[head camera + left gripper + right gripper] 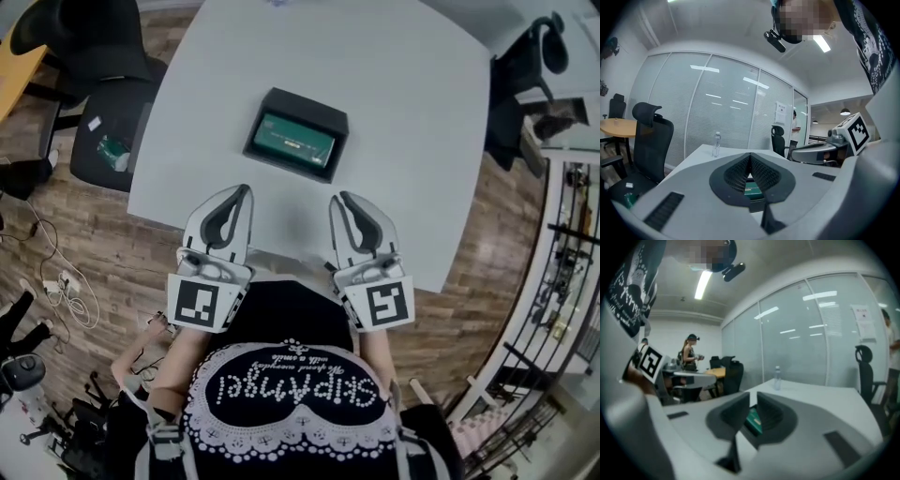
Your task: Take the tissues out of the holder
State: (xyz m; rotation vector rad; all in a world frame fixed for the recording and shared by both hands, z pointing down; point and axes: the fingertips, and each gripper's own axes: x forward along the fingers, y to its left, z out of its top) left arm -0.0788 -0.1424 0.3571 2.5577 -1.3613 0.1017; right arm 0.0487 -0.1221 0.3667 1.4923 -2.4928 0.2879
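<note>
A black holder (305,104) stands on the white table (403,112), and a green tissue pack (294,139) lies in it. Both grippers hover over the table's near edge, short of the holder. My left gripper (246,191) is shut and empty, its pads meeting in the left gripper view (750,157), where the green pack (753,189) shows just beyond them. My right gripper (339,199) is also shut with nothing held. In the right gripper view (753,403) the green pack (753,421) lies past the jaws.
A water bottle (716,144) stands at the table's far side. Black office chairs (112,122) sit to the left and at the far right (525,75). Cables lie on the wooden floor (66,291). A person (689,355) stands at another desk in the background.
</note>
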